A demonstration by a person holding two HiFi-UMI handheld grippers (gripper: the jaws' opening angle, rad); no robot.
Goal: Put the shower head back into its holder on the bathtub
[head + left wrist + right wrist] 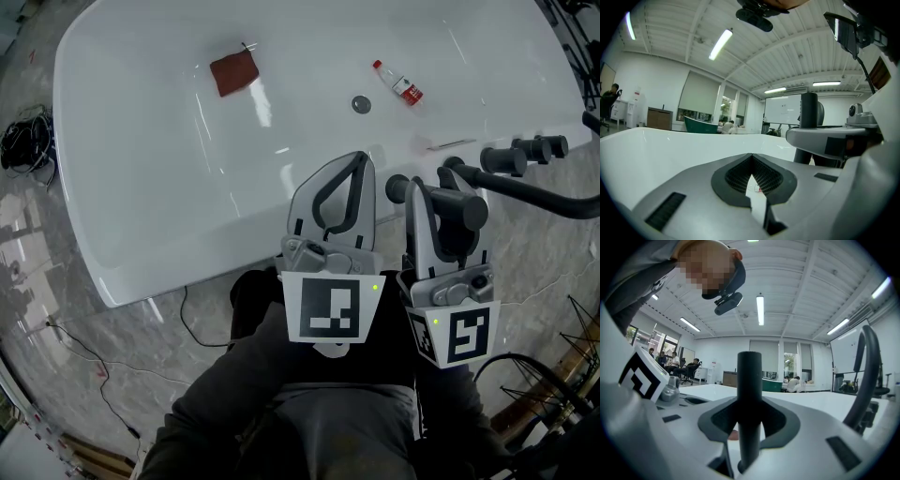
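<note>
My right gripper (419, 194) is shut on the dark shower head (461, 208), which lies across its jaws just over the near rim of the white bathtub (141, 187). In the right gripper view the shower head's handle (750, 380) stands as a dark upright bar clamped between the jaws. My left gripper (359, 162) hovers beside it on the left, shut with nothing in it. The left gripper view shows the handle (809, 123) off to the right. Black tap fittings (514, 157) sit on the tub rim to the right, and a black hose (553, 199) runs past them.
Inside the tub lie a brown cloth (234, 72), a small red-capped bottle (399, 83) and the round drain (361, 104). Cables (26, 139) lie on the marble floor at the left. A wire rack (562, 375) stands at the lower right.
</note>
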